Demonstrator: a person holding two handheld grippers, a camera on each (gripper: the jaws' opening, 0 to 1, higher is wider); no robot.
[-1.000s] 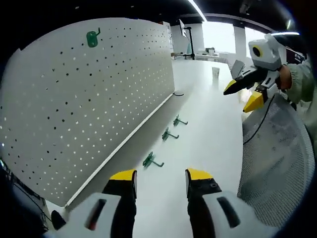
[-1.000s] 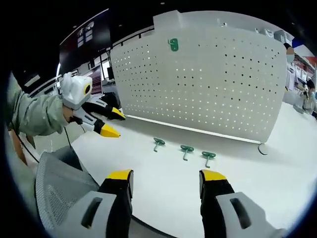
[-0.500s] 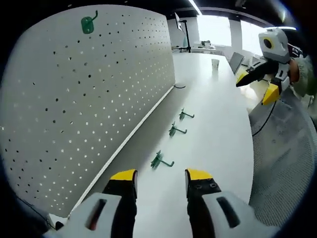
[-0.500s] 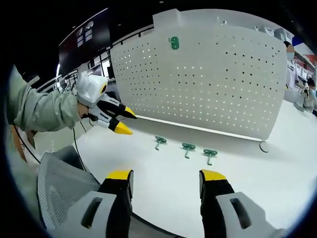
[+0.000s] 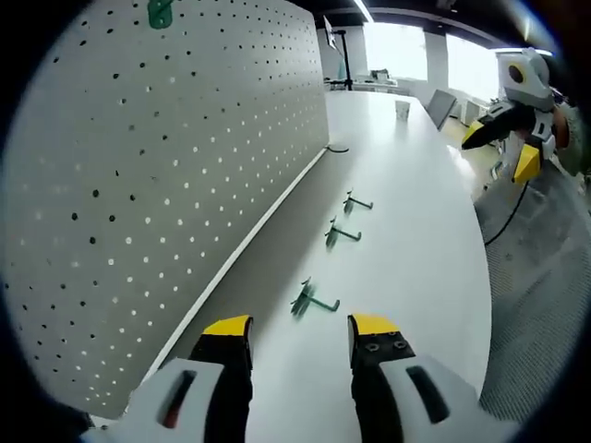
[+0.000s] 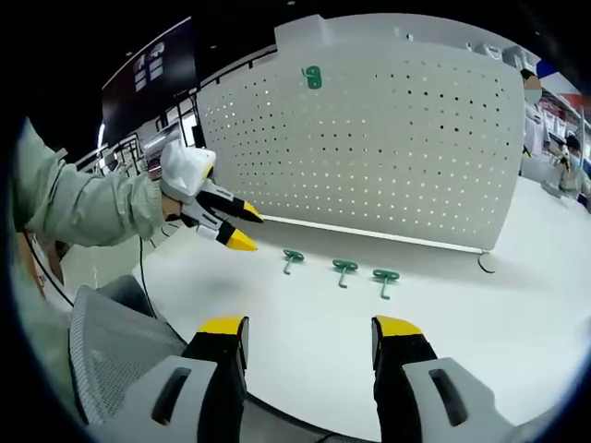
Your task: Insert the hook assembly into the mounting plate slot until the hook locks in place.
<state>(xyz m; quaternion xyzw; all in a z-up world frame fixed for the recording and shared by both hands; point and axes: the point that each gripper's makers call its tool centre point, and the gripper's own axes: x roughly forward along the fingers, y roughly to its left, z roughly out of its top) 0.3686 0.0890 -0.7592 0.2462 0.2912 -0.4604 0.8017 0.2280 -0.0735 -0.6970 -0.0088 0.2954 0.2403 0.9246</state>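
Observation:
A white pegboard (image 5: 138,185) (image 6: 388,138) stands upright on the white table (image 5: 416,277), with one green hook (image 5: 159,13) (image 6: 312,77) mounted near its top. Three loose green hooks lie in a row in front of it: (image 5: 312,300), (image 5: 340,234), (image 5: 355,202); the same row is (image 6: 293,257), (image 6: 344,269), (image 6: 384,277). My left gripper (image 5: 300,328) (image 6: 247,231) is open and hovers just short of the nearest hook. My right gripper (image 6: 310,328) (image 5: 503,152) is open and empty, held back over the table's edge.
A grey mesh chair back (image 6: 111,341) (image 5: 540,277) sits at the table's near edge. A small cup (image 5: 402,108) stands far down the table. A cable loop (image 5: 337,149) (image 6: 482,265) lies at the pegboard's end. People stand at the far right (image 6: 534,92).
My left gripper has moved closer to the pegboard and toward the nearest loose hook. The right gripper has stayed about where it was. Both stay open.

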